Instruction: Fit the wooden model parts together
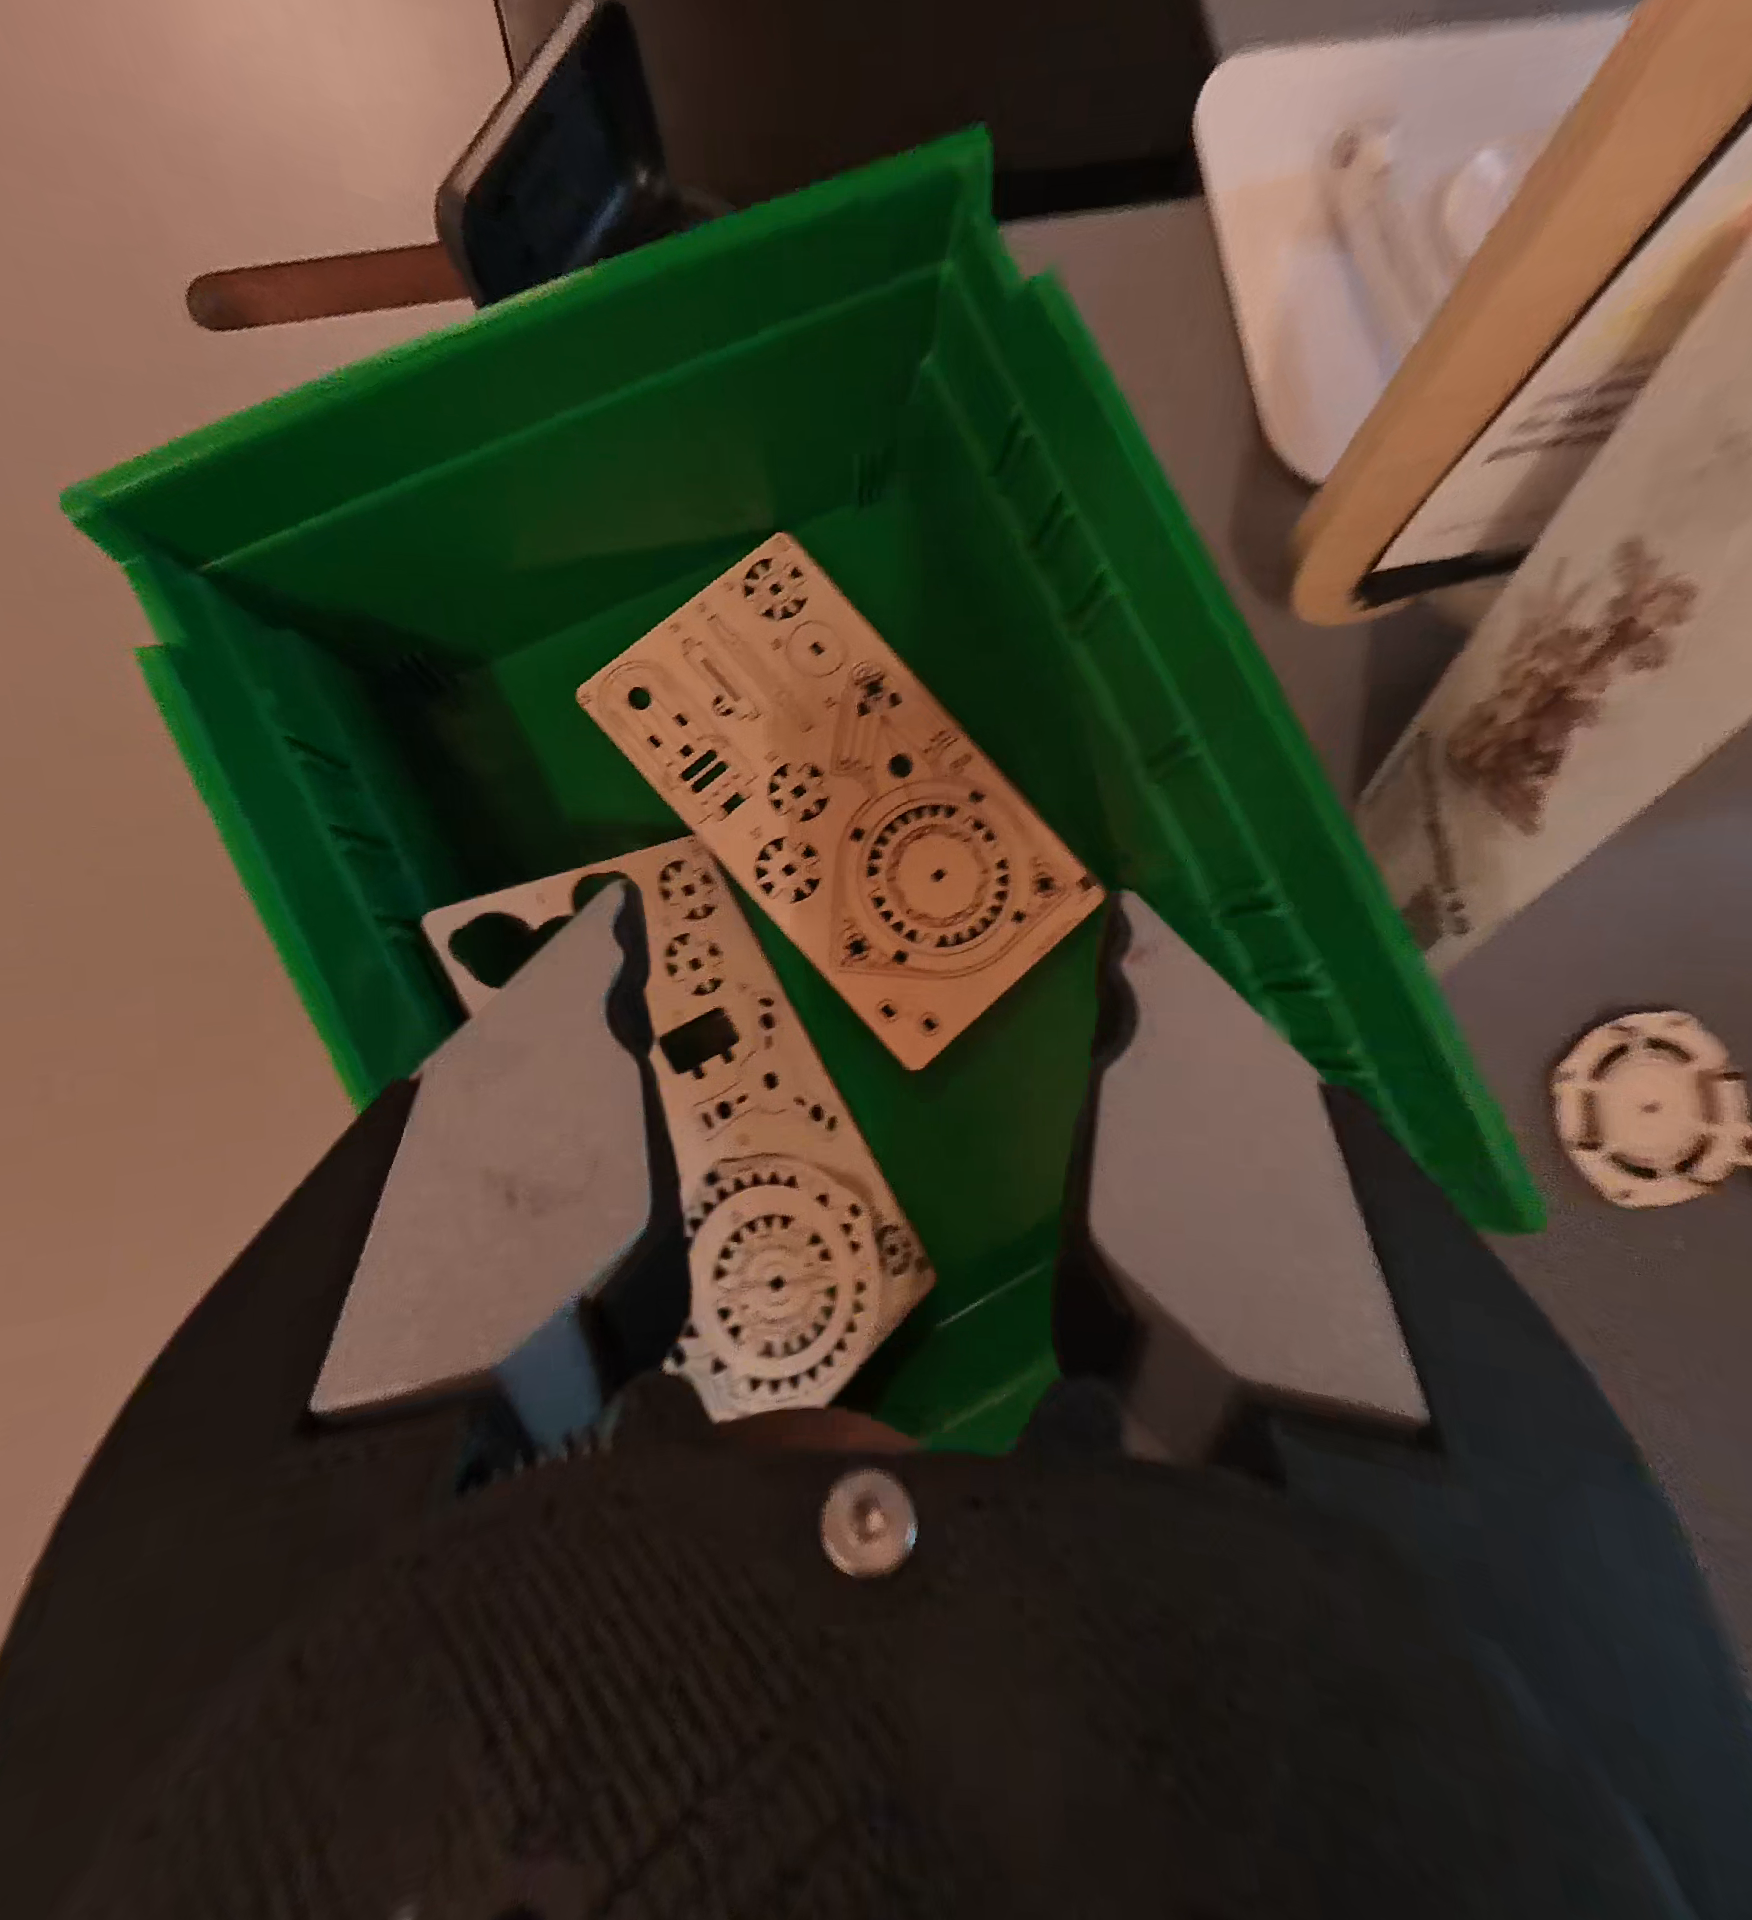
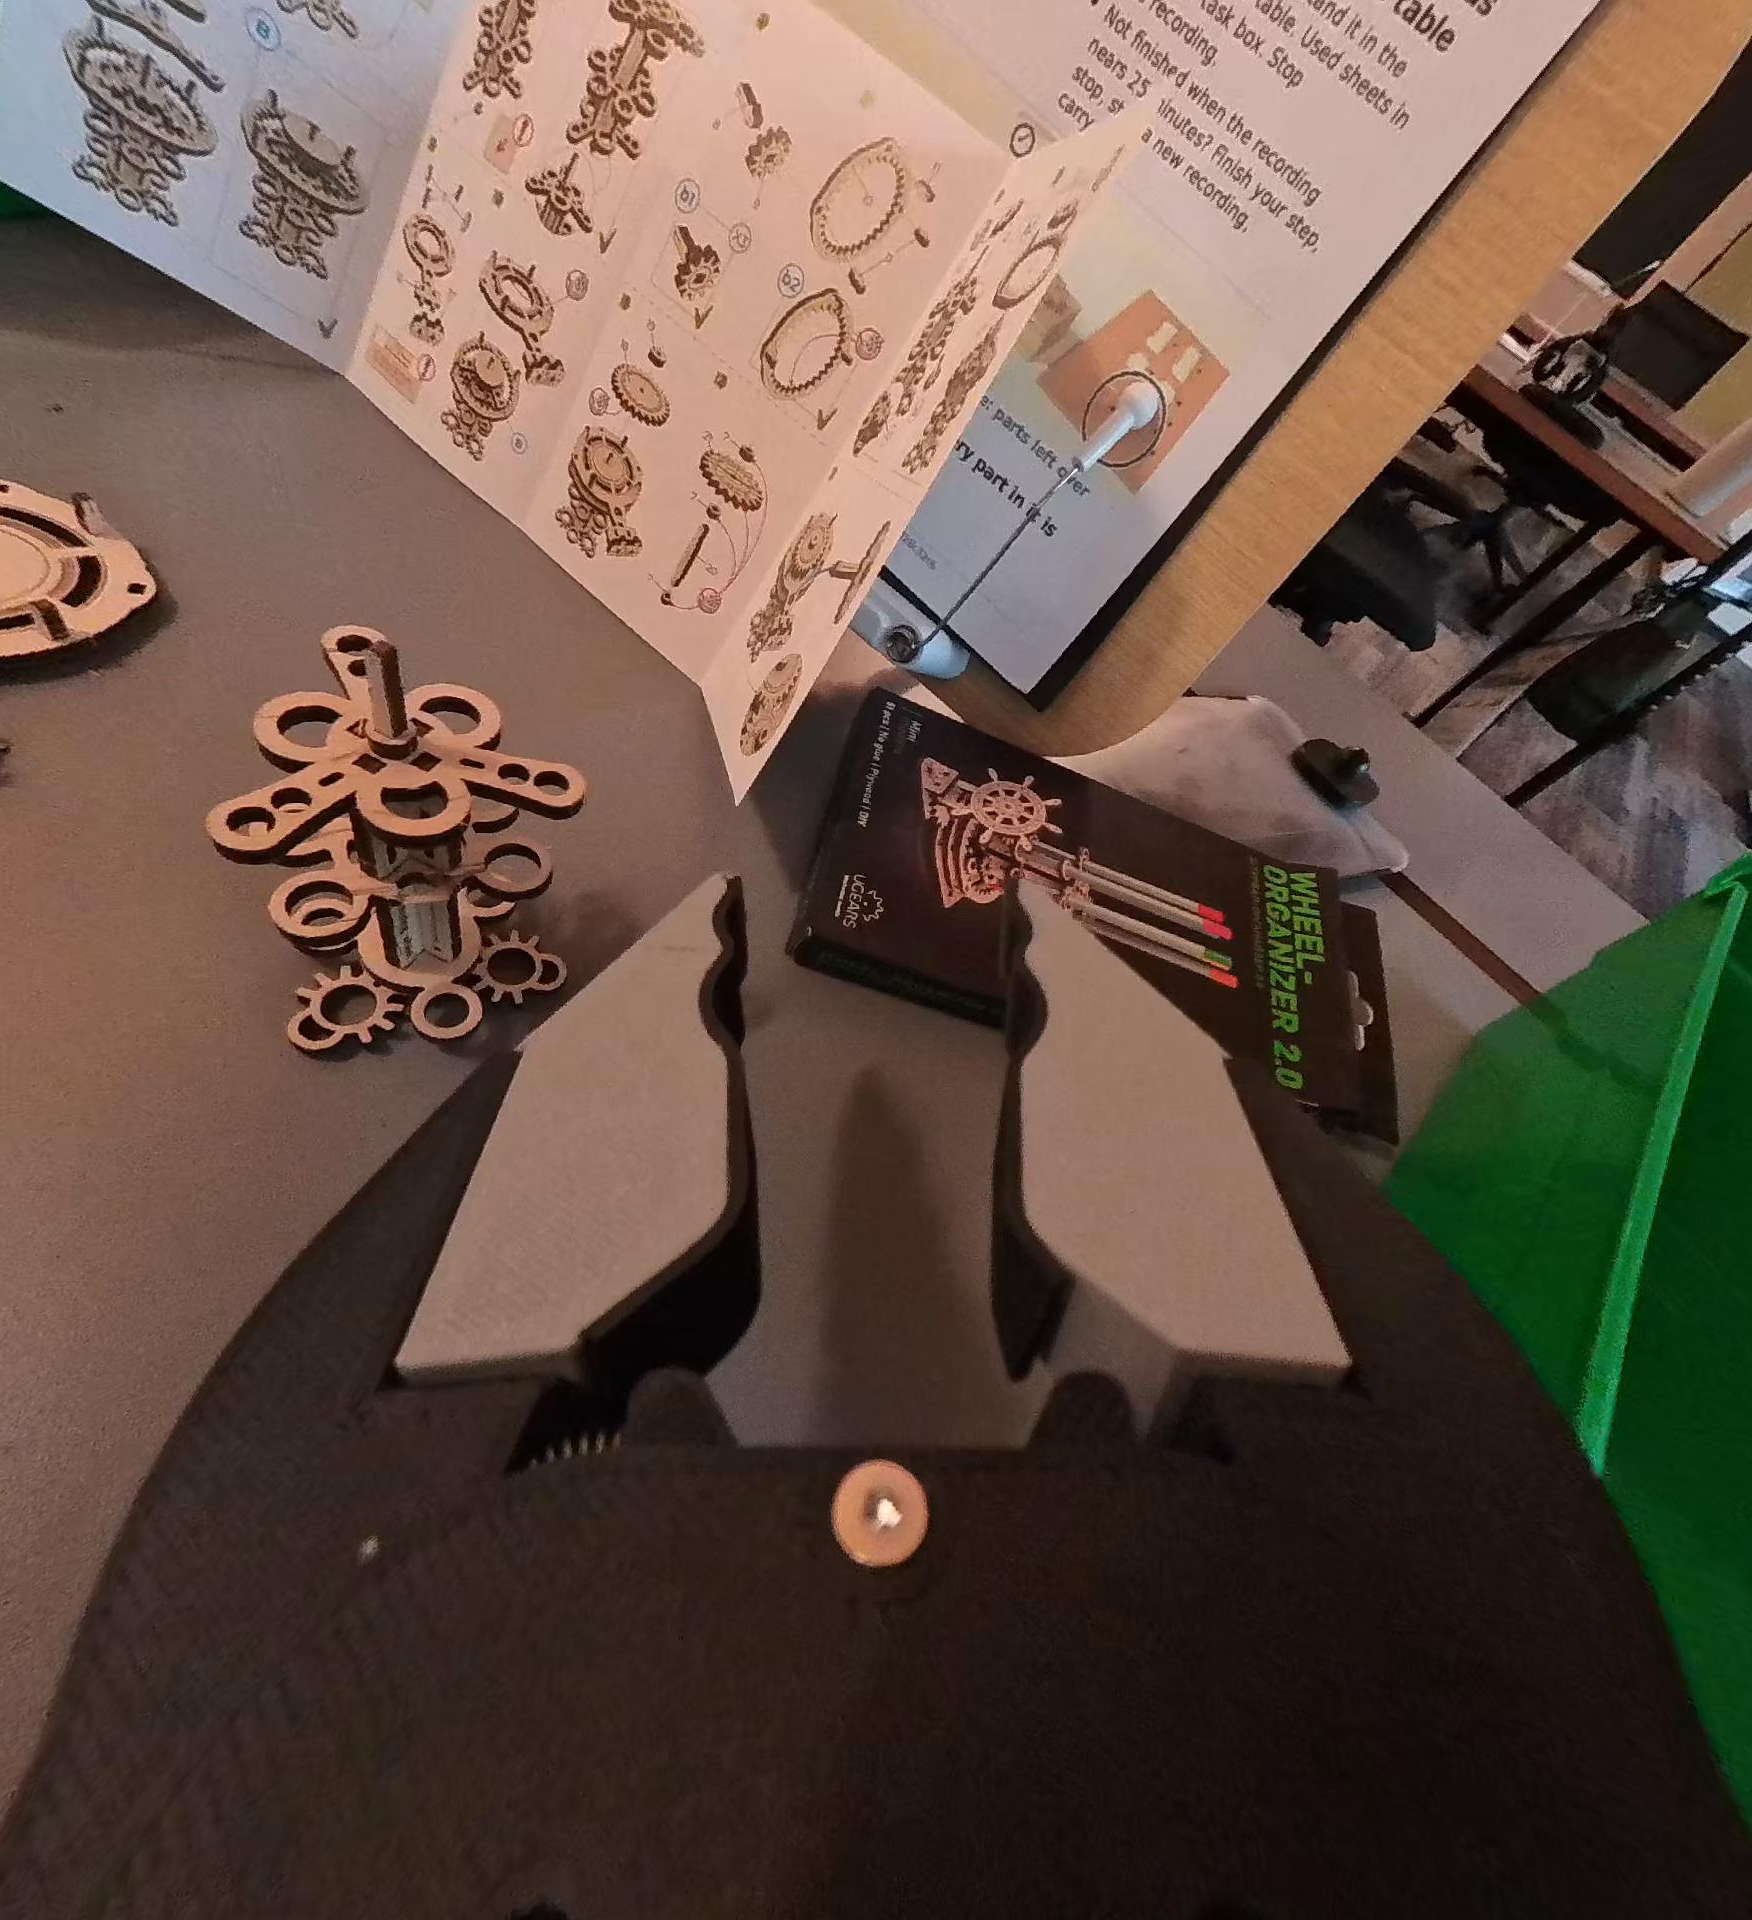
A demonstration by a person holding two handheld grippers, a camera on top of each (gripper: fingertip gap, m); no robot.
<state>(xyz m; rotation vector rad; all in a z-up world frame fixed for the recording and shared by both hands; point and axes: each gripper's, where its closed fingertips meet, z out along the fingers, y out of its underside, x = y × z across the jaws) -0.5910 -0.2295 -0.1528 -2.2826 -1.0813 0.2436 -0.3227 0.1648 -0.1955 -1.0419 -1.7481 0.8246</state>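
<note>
The left gripper point(image 1: 861, 997) hangs over a bright green plastic bin point(image 1: 581, 436), its grey fingers point(image 1: 529, 1122) spread wide and holding nothing. Between them, close to the left finger and partly hidden under it, lies a pale laser-cut plywood sheet with a large gear ring and several empty cut-outs point(image 1: 768, 1226). Just past the fingertips, a second, warmer-toned plywood sheet of uncut gears and wheels point(image 1: 841, 800) rests on the bin floor, its near corner overlapping the first sheet. Outside the bin, to the right of the right finger, a round wooden slotted disc with a small tab point(image 1: 1651, 1112) sits on the grey surface point(image 1: 1682, 1455). Farther right, a folded paper instruction leaflet point(image 1: 1578, 665) stands in blur.

The right gripper point(image 2: 872, 935) hovers above the same grey surface, its grey fingers point(image 2: 623, 1122) apart with only bare surface between them. To the left of the left finger stands a partly built wooden model, an upright central post stacked with ringed and looped plates point(image 2: 394, 842); left of that again, well apart, the slotted disc lies flat at the frame's edge. Just beyond the right fingertip is a flat black product box with green lettering point(image 2: 1090, 904). To the right of the right finger rises a corner of a green bin. Farthest off, the leaflet of assembly drawings stands unfolded, beside a wood-framed sign board point(image 2: 1298, 343).
</note>
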